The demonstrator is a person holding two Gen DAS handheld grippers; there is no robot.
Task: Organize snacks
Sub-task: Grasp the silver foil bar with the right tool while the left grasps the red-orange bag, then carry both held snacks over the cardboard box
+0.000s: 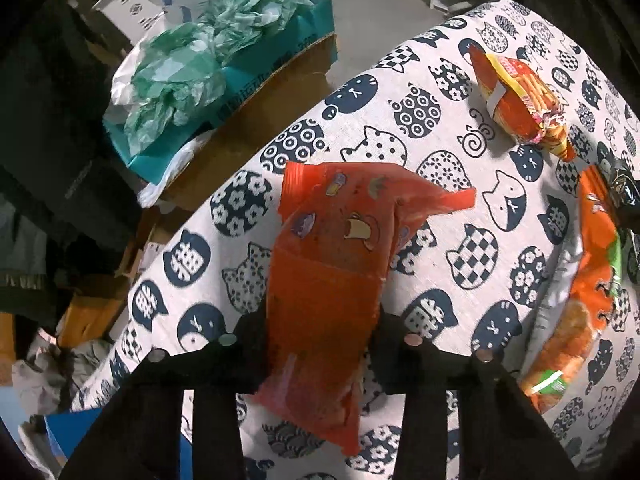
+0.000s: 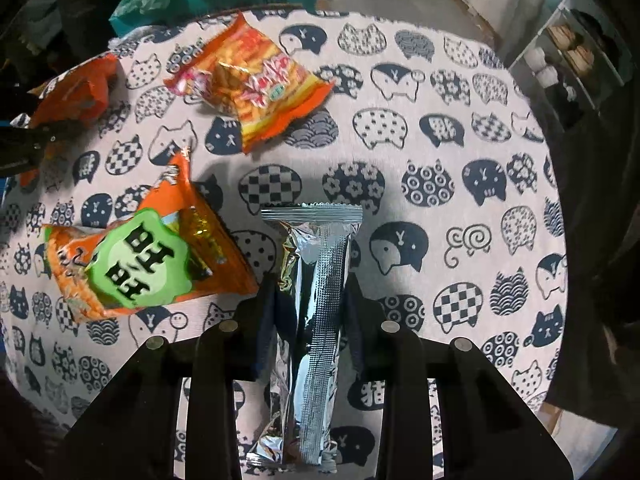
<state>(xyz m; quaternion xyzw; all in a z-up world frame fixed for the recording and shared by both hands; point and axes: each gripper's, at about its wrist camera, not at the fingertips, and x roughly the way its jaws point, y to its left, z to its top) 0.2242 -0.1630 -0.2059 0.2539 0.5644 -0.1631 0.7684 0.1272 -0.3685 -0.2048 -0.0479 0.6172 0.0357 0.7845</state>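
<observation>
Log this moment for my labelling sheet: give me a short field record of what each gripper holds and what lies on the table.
left gripper: shut on red plastic snack packet
right gripper: shut on silver foil snack packet
on table: orange crinkled chip bag with yellow stripes; orange snack bag with green label
surface: white tablecloth printed with navy cats
beyond table: teal cardboard box holding green plastic bags

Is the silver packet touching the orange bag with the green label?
Apart. The right wrist view shows patterned cloth between the silver packet and the orange bag.
</observation>
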